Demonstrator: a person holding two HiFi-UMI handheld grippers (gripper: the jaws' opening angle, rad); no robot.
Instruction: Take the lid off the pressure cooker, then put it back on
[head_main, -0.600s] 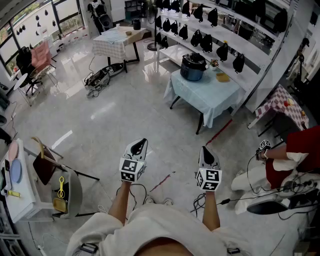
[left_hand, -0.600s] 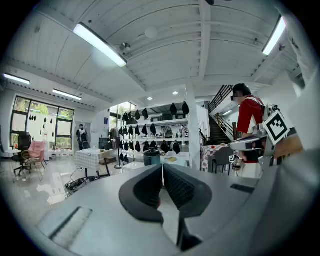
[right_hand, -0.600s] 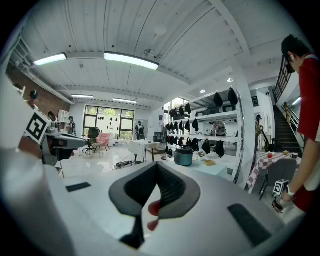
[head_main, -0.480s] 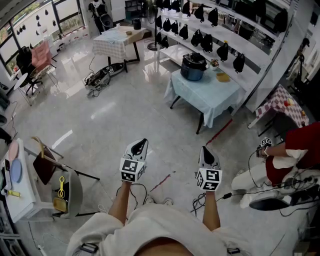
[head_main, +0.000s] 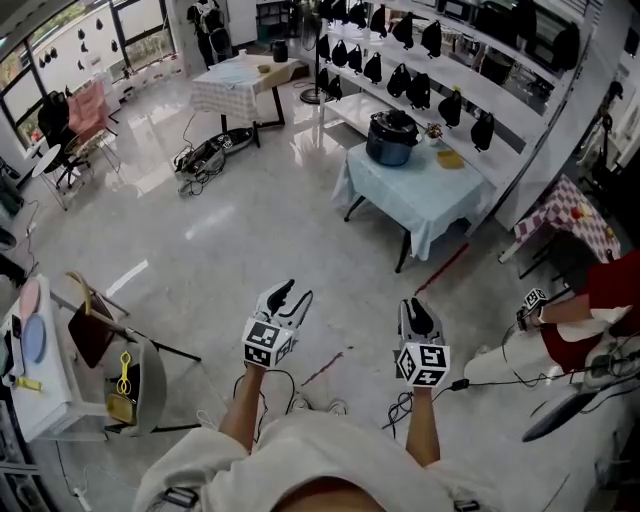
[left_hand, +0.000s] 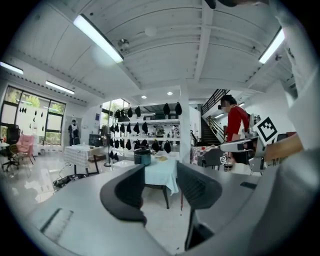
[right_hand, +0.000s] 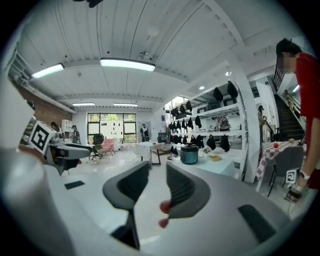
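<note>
The head view shows the pressure cooker (head_main: 390, 137), lid (head_main: 391, 121) on, on the table (head_main: 430, 195) at upper centre, while only the gripper views show the left tool (left_hand: 160, 170) spread and the right tool (right_hand: 157, 169) narrowly parted, both empty.

Pressure cooker (head_main: 391, 137) on table (head_main: 425, 195); shelves (head_main: 470, 88) behind.

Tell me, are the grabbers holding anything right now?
No, nothing is held. The left gripper and the right gripper both have jaws apart and empty; the pressure cooker sits far off on its table.
</note>
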